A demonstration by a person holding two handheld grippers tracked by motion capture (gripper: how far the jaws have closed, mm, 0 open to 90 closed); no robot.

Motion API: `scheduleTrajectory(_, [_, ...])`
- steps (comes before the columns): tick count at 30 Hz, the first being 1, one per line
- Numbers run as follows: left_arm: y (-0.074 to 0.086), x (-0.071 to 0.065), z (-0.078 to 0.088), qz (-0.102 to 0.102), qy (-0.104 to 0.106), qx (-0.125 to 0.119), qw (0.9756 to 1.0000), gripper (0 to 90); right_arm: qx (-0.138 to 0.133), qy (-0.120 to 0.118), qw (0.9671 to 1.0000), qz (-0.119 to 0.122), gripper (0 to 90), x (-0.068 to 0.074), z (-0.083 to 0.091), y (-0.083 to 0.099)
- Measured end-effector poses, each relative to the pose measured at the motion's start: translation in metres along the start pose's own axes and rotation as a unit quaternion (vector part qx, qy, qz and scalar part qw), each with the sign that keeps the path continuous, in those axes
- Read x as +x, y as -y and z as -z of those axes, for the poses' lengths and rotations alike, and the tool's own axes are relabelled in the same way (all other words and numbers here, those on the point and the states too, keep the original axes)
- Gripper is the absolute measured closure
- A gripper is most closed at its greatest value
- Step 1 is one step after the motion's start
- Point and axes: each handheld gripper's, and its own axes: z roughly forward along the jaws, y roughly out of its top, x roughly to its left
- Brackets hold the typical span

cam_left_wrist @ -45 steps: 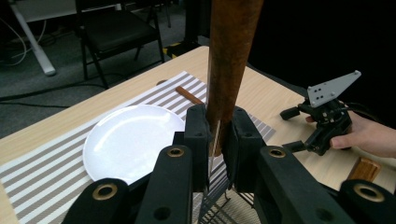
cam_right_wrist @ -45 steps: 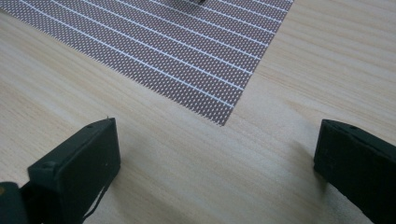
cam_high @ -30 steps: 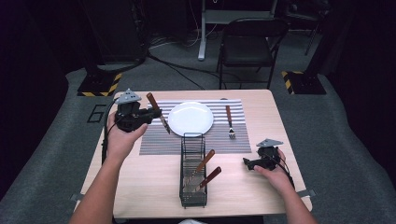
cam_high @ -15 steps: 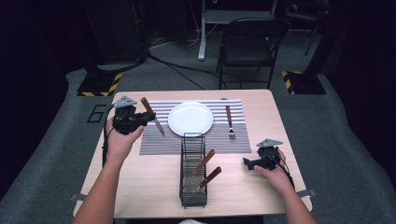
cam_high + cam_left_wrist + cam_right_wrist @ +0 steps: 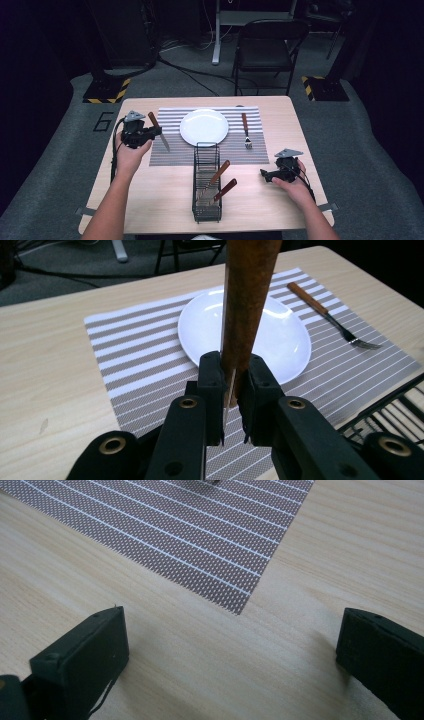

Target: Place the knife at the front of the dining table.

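Observation:
My left gripper [image 5: 153, 132] is shut on a knife [image 5: 156, 126] with a brown wooden handle, at the left edge of the striped placemat [image 5: 165, 155]. The blade slants down toward the mat. In the left gripper view the handle [image 5: 247, 300] rises between the closed jaws of that gripper [image 5: 230, 385], with the thin blade edge showing below. A white plate [image 5: 204, 127] sits mid-mat, and a fork [image 5: 245, 131] lies to its right. My right gripper [image 5: 265, 174] rests on the table at the right, jaws wide apart [image 5: 230, 645] with only bare wood between them.
A black wire caddy [image 5: 206, 146] stands at the front middle of the table, holding two brown-handled utensils [image 5: 220, 173]. A corner of the placemat [image 5: 190, 535] lies ahead of the right gripper. Behind the table stands a dark chair [image 5: 267, 45].
My left hand has come down and a little to the left with the knife, bringing the blade tip closer to the placemat's left edge. The right hand has stayed where it was.

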Motion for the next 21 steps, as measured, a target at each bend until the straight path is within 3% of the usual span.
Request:
scheduleTrajectory(6, [0.009, 0.006, -0.007, 0.002, -0.015, 0.013, 0.9998, 80.5, 0.000, 0.000, 1.0000, 0.000, 0.0, 0.000, 0.000, 0.000])
scheduleTrajectory(21, [0.014, 0.011, -0.016, 0.009, -0.021, 0.026, 0.9994, 80.5, 0.000, 0.000, 1.0000, 0.000, 0.0, 0.000, 0.000, 0.000])
